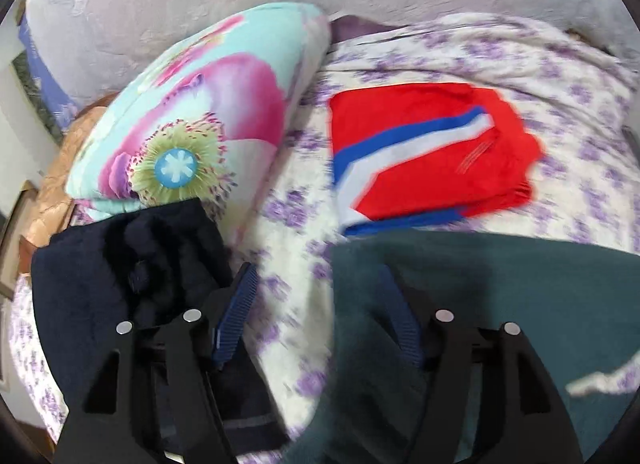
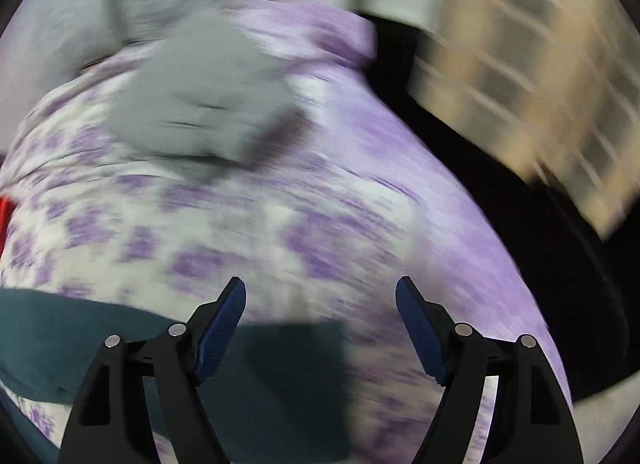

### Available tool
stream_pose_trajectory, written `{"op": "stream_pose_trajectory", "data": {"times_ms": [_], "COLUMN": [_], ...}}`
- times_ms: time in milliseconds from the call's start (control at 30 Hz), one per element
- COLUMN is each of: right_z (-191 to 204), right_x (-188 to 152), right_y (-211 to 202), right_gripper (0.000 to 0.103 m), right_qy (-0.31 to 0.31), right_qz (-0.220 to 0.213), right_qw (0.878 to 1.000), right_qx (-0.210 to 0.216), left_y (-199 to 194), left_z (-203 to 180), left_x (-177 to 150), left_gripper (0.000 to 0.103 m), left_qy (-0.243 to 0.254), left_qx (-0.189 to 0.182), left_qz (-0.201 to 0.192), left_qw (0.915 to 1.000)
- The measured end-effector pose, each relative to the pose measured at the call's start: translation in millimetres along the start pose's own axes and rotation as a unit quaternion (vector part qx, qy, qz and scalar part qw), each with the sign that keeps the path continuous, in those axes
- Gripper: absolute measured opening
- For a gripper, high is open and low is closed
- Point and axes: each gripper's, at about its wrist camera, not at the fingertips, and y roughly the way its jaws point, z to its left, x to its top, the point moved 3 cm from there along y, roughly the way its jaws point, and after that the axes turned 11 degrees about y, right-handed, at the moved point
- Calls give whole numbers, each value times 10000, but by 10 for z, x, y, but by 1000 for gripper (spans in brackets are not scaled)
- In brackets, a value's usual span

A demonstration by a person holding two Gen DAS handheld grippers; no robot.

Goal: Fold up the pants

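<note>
Dark teal pants [image 1: 480, 304] lie on a bed with a purple-flowered sheet [image 1: 288, 200]. My left gripper [image 1: 316, 276] is open just above the pants' left edge, its right finger over the teal cloth and its left finger beside a navy garment [image 1: 120, 264]. In the right wrist view, which is blurred, the teal pants [image 2: 120, 344] lie at the lower left under my open right gripper [image 2: 320, 292], whose left finger is over the cloth.
Folded red pants with blue and white stripes [image 1: 424, 152] lie beyond the teal pants. A floral pillow [image 1: 208, 116] leans at the left. A folded grey garment [image 2: 192, 104] lies farther up the bed. The bed's edge [image 2: 460, 184] drops off at the right.
</note>
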Motion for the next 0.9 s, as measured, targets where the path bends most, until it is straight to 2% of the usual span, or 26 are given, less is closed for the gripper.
{"op": "stream_pose_trajectory", "data": {"times_ms": [67,167,233,267,300,333,367,467,533,567,600,633,667,700,767,833,900], "right_z": [-245,-352,-285,-238,-200,-151,-112,-37,19,52,65,43,11,-28,-84,-71,115], "right_x": [-94,-284,-388,-395,-392,-356,-274,-36,57,51,21,8,1,2,-36,-195,-484], "right_y": [123,314,421,433,428,411,365,245,319,387,526,608,594,513,328,128,150], "right_gripper": [51,52,53,46,6,6,6,6,9,18,41,46,47,49,53,53,53], "right_qy": [297,556,569,510,438,343,233,13,-293,-473,-691,-828,-848,-722,-422,-149,-604], "right_qz": [437,1007,1196,1162,1124,1092,926,353,187,142,245,414,397,277,204,225,790], "right_qw": [9986,9924,9895,9904,9909,9908,9934,9988,9994,9983,9947,9906,9891,9906,9955,9996,9927], "right_qx": [76,434,572,541,591,717,635,351,-51,-324,-722,-1002,-1133,-1128,-818,-92,678], "left_y": [-151,-267,-254,-228,-203,-170,-159,-149,-141,-141,-154,-176,-205,-231,-288,-296,-278], "left_z": [-131,-510,-782,-932,-1033,-1145,-1191,-1271,-1258,-1228,-1197,-1136,-1071,-1021,-838,-676,-501], "left_x": [-97,-306,-463,-558,-634,-732,-791,-917,-965,-992,-1005,-1011,-1011,-1011,-1048,-1101,-1194], "left_gripper": [71,73,74,74,74,74,74,74,74,74,74,74,74,74,74,74,74], "left_qy": [-78,84,311,433,499,513,510,621,632,592,561,551,544,530,415,255,68], "left_qx": [-394,-1006,-1215,-1248,-1287,-1372,-1416,-1319,-1242,-1185,-1153,-1106,-1051,-1009,-945,-876,-761], "left_qz": [-48,70,233,361,483,645,712,756,826,867,881,876,842,810,785,842,942], "left_qw": [9992,9949,9918,9906,9893,9871,9860,9864,9868,9874,9878,9885,9894,9902,9916,9923,9926]}}
